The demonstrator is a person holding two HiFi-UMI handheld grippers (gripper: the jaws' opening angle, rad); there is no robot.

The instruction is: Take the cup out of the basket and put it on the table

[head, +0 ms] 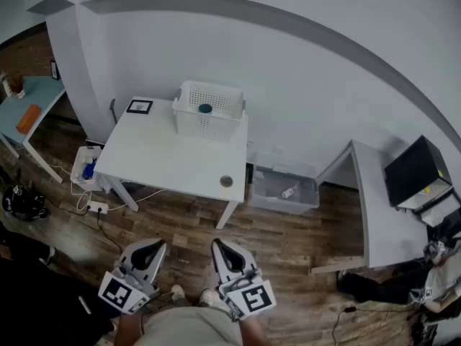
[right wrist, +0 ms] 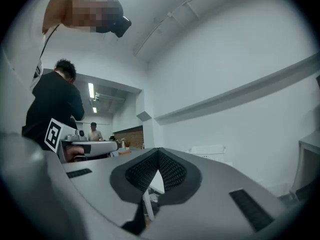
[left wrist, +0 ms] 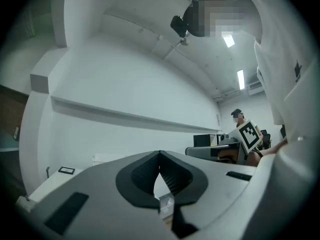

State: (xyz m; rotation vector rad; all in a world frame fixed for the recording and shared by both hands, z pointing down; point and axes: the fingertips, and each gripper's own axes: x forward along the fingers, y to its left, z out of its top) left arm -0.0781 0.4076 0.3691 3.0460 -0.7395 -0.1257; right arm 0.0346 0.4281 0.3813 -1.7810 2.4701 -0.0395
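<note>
I hold both grippers low and near my body, well apart from the white rectangular table [head: 158,157]. The left gripper [head: 151,249] has its jaws pressed together at the tips, with nothing between them. The right gripper [head: 222,251] reads the same: jaws closed, empty.

The task item, a small dark teal cup [head: 205,109], sits inside the white perforated plastic basket [head: 216,127], which stands at the far edge of the table, close to the wall.

Hazards, in my judgement:
- Closed jaws reaching the basket would push the cup instead of gripping it. They need to be spread first.
- The basket looks light. A jaw catching its rim or wall could drag or tip it, and the cup could lift the basket with it.
- A small round greenish object [head: 226,182] lies near the front right corner of the table, so the cup should be set down away from it.

Limits of view:
- Only the top of the cup shows, so I cannot tell whether it is upright or has a handle.
- Neither gripper view shows the cup.
- The round object is too small to identify.
</note>
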